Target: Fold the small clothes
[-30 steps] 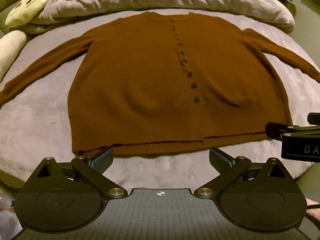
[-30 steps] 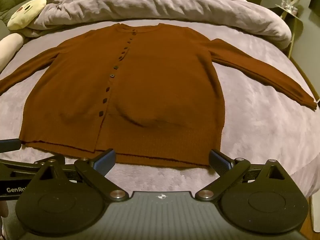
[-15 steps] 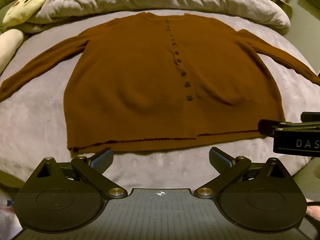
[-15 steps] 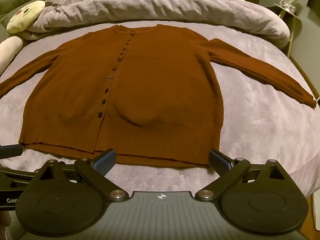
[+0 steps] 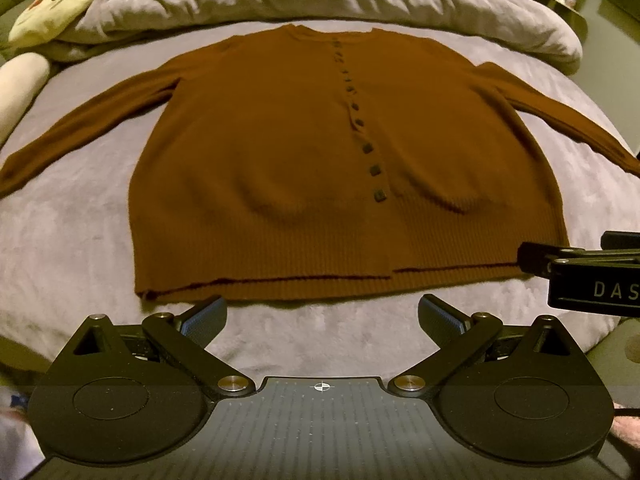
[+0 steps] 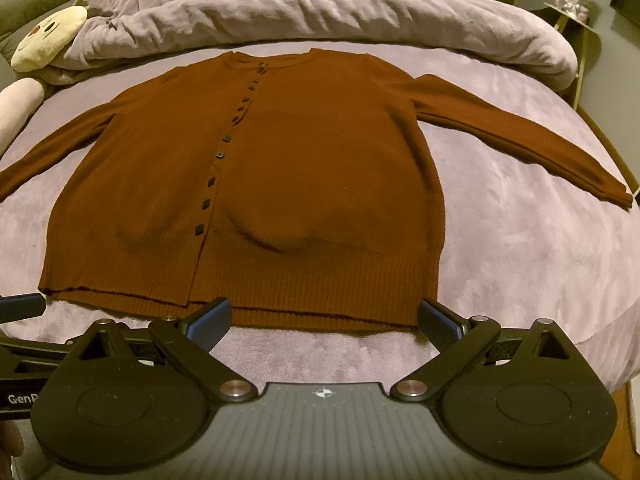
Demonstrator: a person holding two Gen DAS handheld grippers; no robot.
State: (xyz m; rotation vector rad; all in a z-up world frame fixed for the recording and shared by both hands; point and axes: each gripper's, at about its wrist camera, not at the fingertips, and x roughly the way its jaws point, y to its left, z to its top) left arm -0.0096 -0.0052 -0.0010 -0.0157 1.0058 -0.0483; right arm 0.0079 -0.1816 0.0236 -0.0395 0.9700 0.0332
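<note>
The main risk from here, as I judge it, is a bad pinch at the hem: the knit is soft and lies in two overlapping front panels, so a claw that closes on the top layer alone would lift one panel and leave the rest behind, skewing the fold. The buttoned placket could also gape or twist if the two sides are lifted unevenly, and the plush cover underneath could be caught along with the wool.

The left claw (image 5: 322, 316) hangs just short of the hem with its jaws spread wide and nothing between them; its blue-padded fingertips (image 5: 204, 318) are close to the ribbed edge, but I cannot tell whether they touch it. The right claw (image 6: 324, 318) is equally wide open and empty, its tips just before the hem on the garment's other half. Each claw shows at the edge of the other's view, side by side.

Directly ahead of both claws lies the rust-brown knitted cardigan with a row of small dark buttons (image 5: 280, 152), flat and face up on the lilac plush bed cover (image 6: 520, 240), sleeves spread out to either side, hem nearest, neckline farthest. Beyond the neckline a rumpled pale lilac duvet (image 6: 320, 8) is heaped, and far off to the left sits a cream round plush toy with a face (image 5: 52, 8).
</note>
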